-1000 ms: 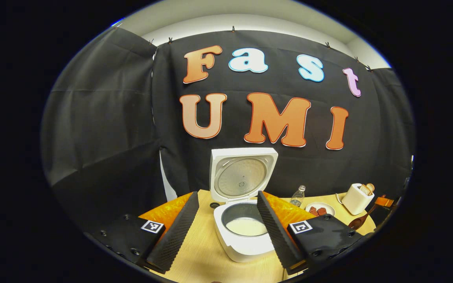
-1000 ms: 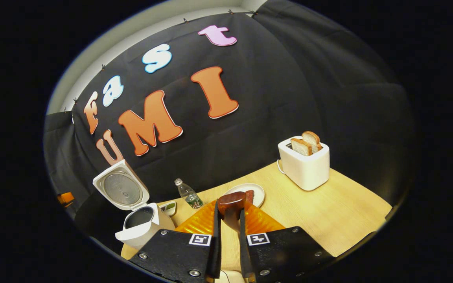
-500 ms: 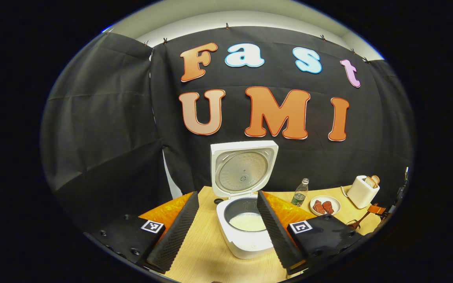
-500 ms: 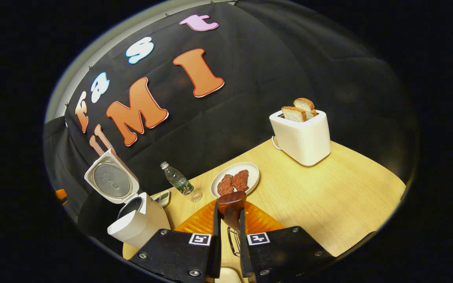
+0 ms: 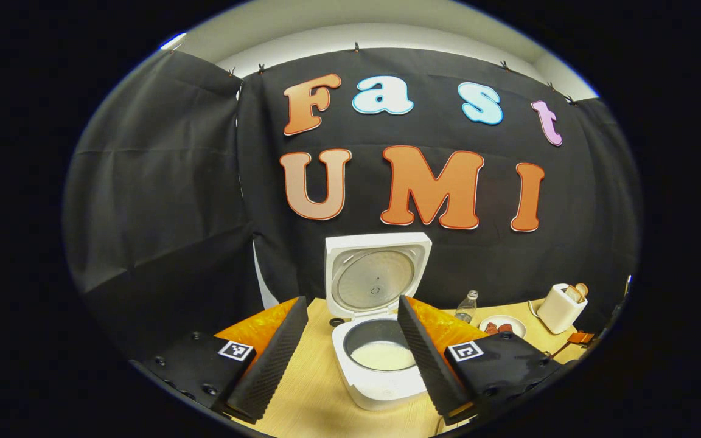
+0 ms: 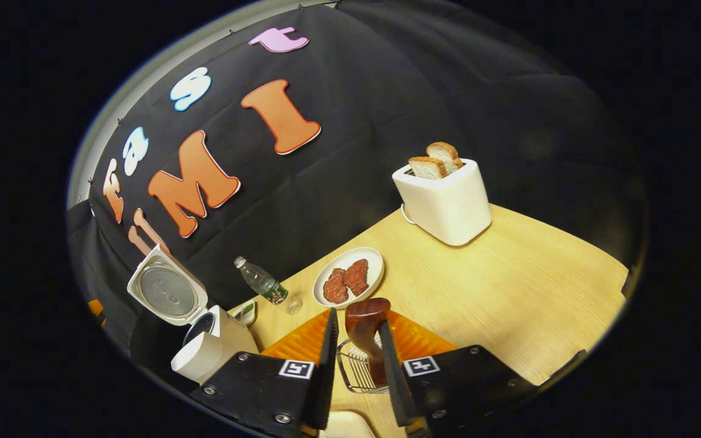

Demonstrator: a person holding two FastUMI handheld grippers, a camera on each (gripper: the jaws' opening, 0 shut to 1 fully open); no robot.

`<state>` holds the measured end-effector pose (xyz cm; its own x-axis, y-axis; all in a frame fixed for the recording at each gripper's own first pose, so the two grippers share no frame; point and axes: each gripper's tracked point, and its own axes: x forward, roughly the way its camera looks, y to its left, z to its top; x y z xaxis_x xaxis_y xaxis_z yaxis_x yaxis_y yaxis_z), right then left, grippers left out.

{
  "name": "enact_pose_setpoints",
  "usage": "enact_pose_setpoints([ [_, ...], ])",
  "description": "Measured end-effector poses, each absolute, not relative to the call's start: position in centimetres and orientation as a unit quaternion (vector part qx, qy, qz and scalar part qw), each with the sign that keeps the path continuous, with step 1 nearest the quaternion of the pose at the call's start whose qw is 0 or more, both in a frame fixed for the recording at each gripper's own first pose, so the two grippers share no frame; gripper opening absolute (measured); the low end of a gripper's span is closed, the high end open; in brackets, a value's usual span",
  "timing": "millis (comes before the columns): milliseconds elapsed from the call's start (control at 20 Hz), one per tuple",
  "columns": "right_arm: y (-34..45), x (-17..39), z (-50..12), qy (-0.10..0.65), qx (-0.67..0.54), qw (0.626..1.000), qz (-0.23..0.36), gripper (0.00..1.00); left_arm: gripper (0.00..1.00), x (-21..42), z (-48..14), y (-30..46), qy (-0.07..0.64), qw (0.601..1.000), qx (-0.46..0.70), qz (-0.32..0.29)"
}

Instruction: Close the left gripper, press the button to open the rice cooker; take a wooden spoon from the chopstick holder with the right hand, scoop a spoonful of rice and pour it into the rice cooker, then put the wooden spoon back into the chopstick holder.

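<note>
The white rice cooker (image 5: 381, 389) stands open, its lid (image 5: 378, 274) upright and white rice (image 5: 382, 356) in the pot. My left gripper (image 5: 351, 299) hangs open in front of it, one finger on each side of the pot, holding nothing. In the right gripper view the wooden spoon (image 6: 366, 316) stands bowl-up with its handle down in the wire chopstick holder (image 6: 353, 371). My right gripper (image 6: 356, 319) straddles the spoon with its jaws parted: the handle rests near the right finger and a gap shows at the left finger. The cooker (image 6: 204, 359) sits at the lower left there.
On the wooden table (image 6: 509, 286) stand a white toaster (image 6: 442, 201) with two bread slices, a plate (image 6: 375, 261) of meat pieces, a small water bottle (image 6: 259, 283) and a small dish (image 6: 246, 313) beside the cooker. Black cloth walls the back.
My right gripper has come down over the wire holder with the spoon, and its fingers have spread apart off the spoon. My left gripper stays open and has drifted only slightly before the cooker.
</note>
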<state>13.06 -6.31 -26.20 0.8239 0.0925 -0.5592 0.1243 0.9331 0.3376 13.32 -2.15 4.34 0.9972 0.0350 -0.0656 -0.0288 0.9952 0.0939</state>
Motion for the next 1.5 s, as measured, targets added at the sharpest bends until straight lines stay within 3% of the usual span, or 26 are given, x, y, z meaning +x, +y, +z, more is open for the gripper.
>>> enact_pose_setpoints([
  [100, -7.1, 13.0, -25.7, 0.293, 0.163, 0.942, -0.020, 0.53, 1.00, 13.6, 4.3, -3.5, 0.037, 0.999, 0.037, -0.007],
  [150, -7.4, 13.0, -25.3, 0.291, 0.152, 0.944, -0.024, 0.83, 1.00, 13.7, 4.5, -4.0, 0.035, 0.999, 0.033, -0.015],
  [200, -8.0, 13.2, -24.7, 0.285, 0.137, 0.948, -0.029, 0.84, 1.00, 13.9, 4.9, -4.1, 0.032, 0.999, 0.032, -0.019],
  [250, -8.4, 13.3, -23.9, 0.278, 0.121, 0.952, -0.034, 0.95, 1.00, 14.0, 5.2, -4.4, 0.028, 0.999, 0.035, -0.021],
  [700, -7.7, 14.1, -17.2, 0.228, 0.062, 0.971, -0.030, 0.95, 1.00, 17.5, 11.5, -7.1, -0.027, 0.998, 0.053, -0.031],
  [1150, -8.8, 13.9, -15.4, 0.211, 0.062, 0.974, -0.045, 0.95, 1.00, 29.7, 20.1, -8.8, -0.058, 0.996, 0.064, -0.022],
  [1500, -10.9, 13.5, -13.2, 0.196, -0.003, 0.978, -0.071, 0.95, 1.00, 40.6, 16.0, -7.4, 0.012, 0.997, 0.075, -0.003],
])
